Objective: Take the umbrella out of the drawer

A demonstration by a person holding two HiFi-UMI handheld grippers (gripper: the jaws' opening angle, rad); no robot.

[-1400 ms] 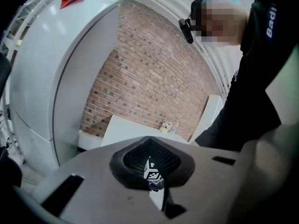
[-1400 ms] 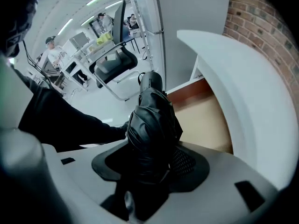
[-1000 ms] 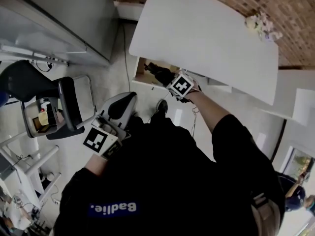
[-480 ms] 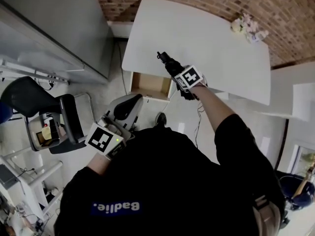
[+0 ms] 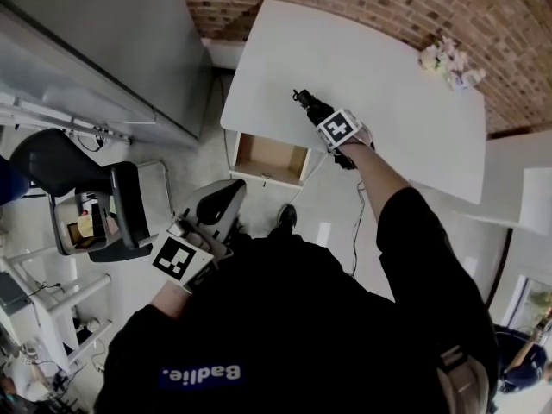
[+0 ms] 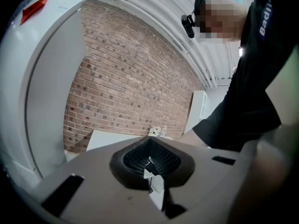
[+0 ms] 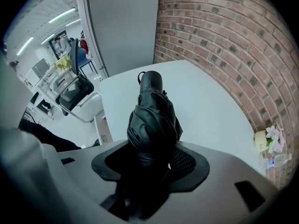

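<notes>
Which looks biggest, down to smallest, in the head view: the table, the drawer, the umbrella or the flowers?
1. table
2. drawer
3. umbrella and flowers: both look small and about alike, so I can't rank them.

The umbrella is creased black cloth, slightly glossy. The bench top is smooth, matt white. The drawer, at 7 o'clock from the umbrella, shows bare brown wood.

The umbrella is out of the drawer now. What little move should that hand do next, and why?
Probably lower it onto the white table and open the jaws. The right gripper is shut on the folded black umbrella, holding it over the tabletop, and the drawer below stands open and looks empty.
</notes>
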